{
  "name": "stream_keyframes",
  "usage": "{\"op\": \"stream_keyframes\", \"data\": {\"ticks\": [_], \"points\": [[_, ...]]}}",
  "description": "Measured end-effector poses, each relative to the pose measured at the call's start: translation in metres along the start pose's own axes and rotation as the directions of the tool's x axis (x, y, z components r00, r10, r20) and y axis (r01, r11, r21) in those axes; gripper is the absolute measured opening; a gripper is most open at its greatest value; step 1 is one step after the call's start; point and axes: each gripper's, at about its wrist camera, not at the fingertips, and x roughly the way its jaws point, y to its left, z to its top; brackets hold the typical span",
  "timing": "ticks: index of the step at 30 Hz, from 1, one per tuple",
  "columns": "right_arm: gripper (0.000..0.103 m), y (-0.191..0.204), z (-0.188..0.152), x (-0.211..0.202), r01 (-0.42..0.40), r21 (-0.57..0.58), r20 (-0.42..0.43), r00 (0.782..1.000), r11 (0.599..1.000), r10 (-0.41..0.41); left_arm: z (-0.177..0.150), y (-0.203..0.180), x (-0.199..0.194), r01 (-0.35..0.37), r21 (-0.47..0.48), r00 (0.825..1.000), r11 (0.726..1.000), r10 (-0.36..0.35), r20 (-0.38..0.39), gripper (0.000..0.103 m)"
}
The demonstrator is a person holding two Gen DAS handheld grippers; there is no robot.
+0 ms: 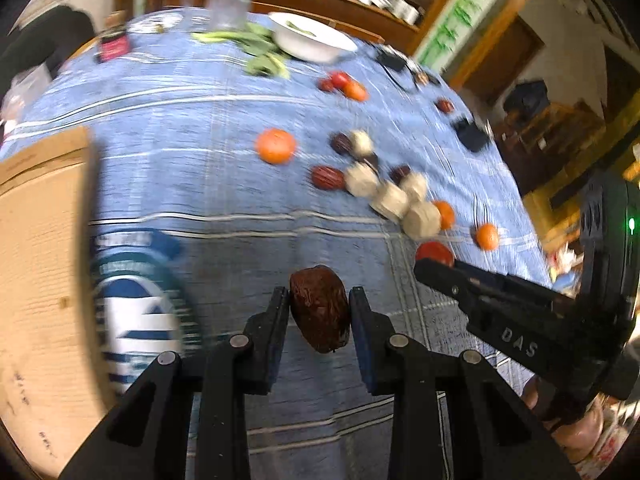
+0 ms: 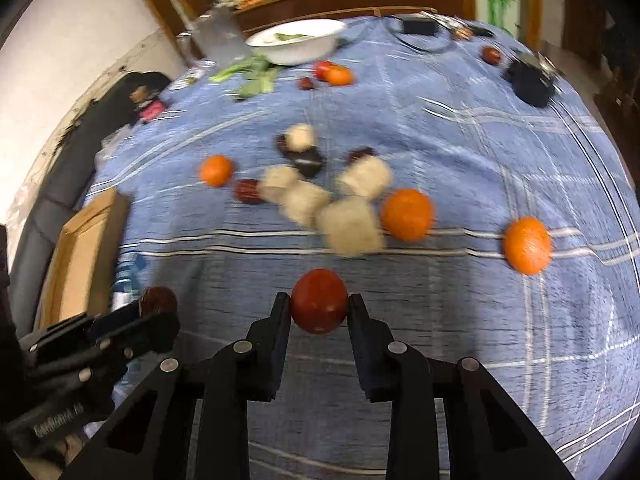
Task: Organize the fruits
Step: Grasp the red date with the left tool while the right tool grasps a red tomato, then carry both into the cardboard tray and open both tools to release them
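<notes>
My left gripper (image 1: 319, 300) is shut on a dark brown wrinkled date (image 1: 320, 314), held above the blue cloth. My right gripper (image 2: 319, 304) is shut on a round red fruit (image 2: 319, 306). The right gripper shows in the left wrist view (image 1: 434, 270), with the red fruit (image 1: 434, 252) at its tip. The left gripper shows in the right wrist view (image 2: 156, 312), with the date (image 2: 158, 300). Oranges (image 2: 407, 214) (image 2: 527, 245) (image 2: 216, 170), pale cubes (image 2: 354, 226) and dark dates (image 2: 248, 191) lie scattered mid-table.
A cardboard box (image 1: 44, 272) stands at the left. A white bowl (image 2: 296, 42) with greens (image 2: 256, 74) beside it sits at the far side. A black device (image 2: 532, 80) is far right. A blue-white printed item (image 1: 140, 304) lies beside the box.
</notes>
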Motion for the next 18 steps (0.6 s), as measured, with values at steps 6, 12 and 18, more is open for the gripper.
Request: {"op": "stream_keyframes", "data": {"ticks": [6, 12, 18], "points": [[0.031, 0.088, 0.023, 0.002, -0.153, -0.127, -0.004, 0.988, 0.980, 0.153, 0.019, 0.086, -0.062, -0.053, -0.157, 0.993, 0.986, 0.069, 0.099, 0.030], [0.032, 0.184, 0.050, 0.027, -0.294, -0.197, -0.068, 0.956, 0.935, 0.286, 0.043, 0.169, -0.090, -0.192, -0.207, 0.967, 0.959, 0.221, 0.126, 0.030], [0.032, 0.246, 0.059, 0.084, -0.289, -0.245, -0.138, 0.955, 0.925, 0.262, 0.059, 0.234, -0.075, -0.249, -0.248, 0.958, 0.936, 0.276, 0.082, 0.030]]}}
